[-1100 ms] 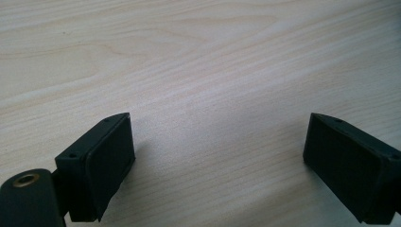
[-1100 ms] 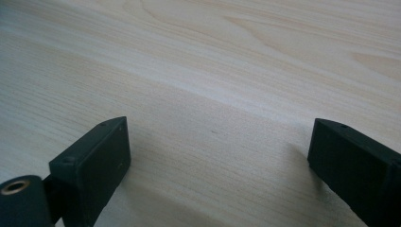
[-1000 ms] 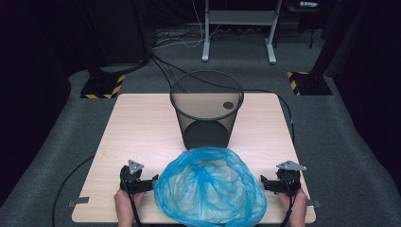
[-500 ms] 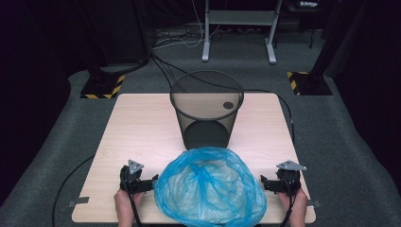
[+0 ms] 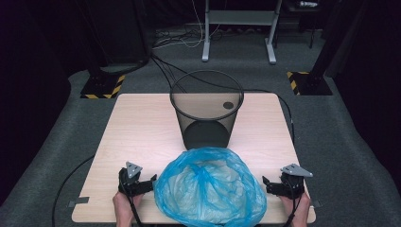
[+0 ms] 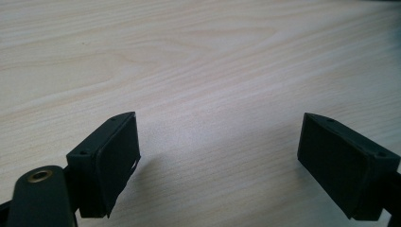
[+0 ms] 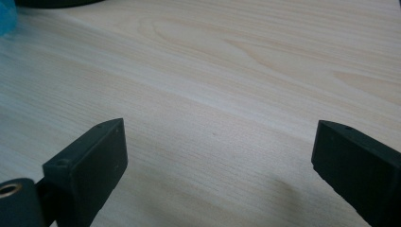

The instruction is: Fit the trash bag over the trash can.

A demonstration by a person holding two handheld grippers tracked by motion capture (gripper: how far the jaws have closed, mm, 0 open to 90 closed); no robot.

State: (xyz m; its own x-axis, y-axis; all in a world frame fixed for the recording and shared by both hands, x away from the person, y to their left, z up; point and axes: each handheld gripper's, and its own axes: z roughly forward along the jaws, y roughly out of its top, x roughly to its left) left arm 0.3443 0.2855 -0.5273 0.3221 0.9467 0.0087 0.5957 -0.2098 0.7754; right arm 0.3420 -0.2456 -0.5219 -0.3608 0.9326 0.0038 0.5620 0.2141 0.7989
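Note:
A crumpled blue plastic bag [image 5: 210, 187] lies at the near edge of the wooden table [image 5: 142, 127], between my two grippers. Behind it stands a black wire-mesh waste bin [image 5: 206, 109], upright and unlined. My left gripper [image 5: 142, 182] rests just left of the bag, its jaws wide apart over bare wood [image 6: 217, 142]. My right gripper [image 5: 276, 185] sits just right of the bag, also open with nothing between its jaws [image 7: 217, 165]. A sliver of the blue bag [image 7: 5, 19] shows at the top left of the right gripper view.
Black cables [image 5: 165, 66] run across the grey carpet behind the table. A metal stand [image 5: 239, 28] is at the back, and two posts with yellow-black striped bases [image 5: 101, 85] flank the table. The table's left and right thirds are bare wood.

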